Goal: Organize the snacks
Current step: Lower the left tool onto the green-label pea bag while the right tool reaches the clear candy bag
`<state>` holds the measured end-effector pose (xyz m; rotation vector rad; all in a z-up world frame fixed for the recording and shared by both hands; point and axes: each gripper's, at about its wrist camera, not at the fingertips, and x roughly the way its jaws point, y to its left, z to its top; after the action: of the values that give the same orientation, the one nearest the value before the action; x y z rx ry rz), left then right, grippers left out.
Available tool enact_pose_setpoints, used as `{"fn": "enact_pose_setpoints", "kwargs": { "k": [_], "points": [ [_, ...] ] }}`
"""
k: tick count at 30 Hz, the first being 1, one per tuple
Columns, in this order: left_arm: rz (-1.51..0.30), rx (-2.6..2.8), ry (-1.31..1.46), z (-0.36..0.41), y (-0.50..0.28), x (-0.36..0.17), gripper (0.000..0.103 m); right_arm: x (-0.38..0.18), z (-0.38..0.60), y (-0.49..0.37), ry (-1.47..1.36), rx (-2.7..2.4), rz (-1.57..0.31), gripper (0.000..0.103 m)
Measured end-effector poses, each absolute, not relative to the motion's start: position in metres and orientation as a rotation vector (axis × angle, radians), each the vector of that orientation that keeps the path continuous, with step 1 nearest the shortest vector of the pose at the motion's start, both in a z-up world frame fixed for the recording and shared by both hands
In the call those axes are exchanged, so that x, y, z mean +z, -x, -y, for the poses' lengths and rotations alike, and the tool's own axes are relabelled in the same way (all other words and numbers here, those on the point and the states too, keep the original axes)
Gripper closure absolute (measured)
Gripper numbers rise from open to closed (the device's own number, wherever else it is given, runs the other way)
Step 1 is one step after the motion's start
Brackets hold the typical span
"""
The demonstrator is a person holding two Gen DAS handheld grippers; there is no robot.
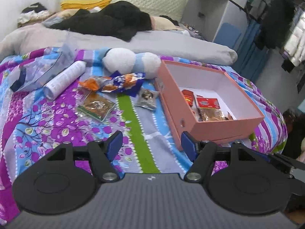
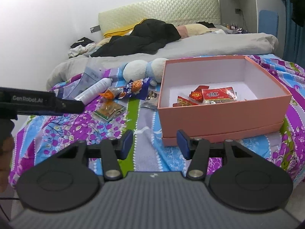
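A pink open box [image 1: 225, 126] [image 2: 219, 116] sits on the patterned bedspread and holds several red and brown snack packets [image 1: 207, 106] [image 2: 213, 95]. Loose snacks lie left of it: a blue-and-orange bag [image 1: 125, 81] [image 2: 136, 87], an orange wrapper [image 1: 90, 84] [image 2: 109, 93], a flat clear pack with brown contents [image 1: 97, 107] [image 2: 109, 111] and a small silver packet [image 1: 147, 98] [image 2: 151, 99]. My left gripper [image 1: 151, 146] hovers open above the bedspread, short of the snacks. My right gripper [image 2: 154, 145] is open too, near the box's front left corner. Both hold nothing.
A white spray can [image 1: 64, 79] [image 2: 95, 91], a clear plastic pouch [image 1: 43, 66] and a white-and-blue plush toy [image 1: 131, 62] [image 2: 144, 68] lie behind the snacks. A grey duvet [image 1: 152, 42] and black clothes [image 1: 108, 22] cover the far bed. The left gripper's body [image 2: 38, 103] juts in from the left of the right wrist view.
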<state>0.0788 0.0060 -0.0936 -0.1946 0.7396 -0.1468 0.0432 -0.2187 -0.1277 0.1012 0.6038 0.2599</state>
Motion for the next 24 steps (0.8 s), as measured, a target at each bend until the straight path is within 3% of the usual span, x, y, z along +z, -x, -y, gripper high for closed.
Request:
{"fn": "enact_pose_setpoints", "kwargs": {
  "k": [24],
  "points": [
    [-0.806, -0.006, 0.241, -0.073, -0.118, -0.136, 0.030, -0.147, 0.162, -0.082, -0.031, 0.327, -0.614, 0.050]
  ]
}}
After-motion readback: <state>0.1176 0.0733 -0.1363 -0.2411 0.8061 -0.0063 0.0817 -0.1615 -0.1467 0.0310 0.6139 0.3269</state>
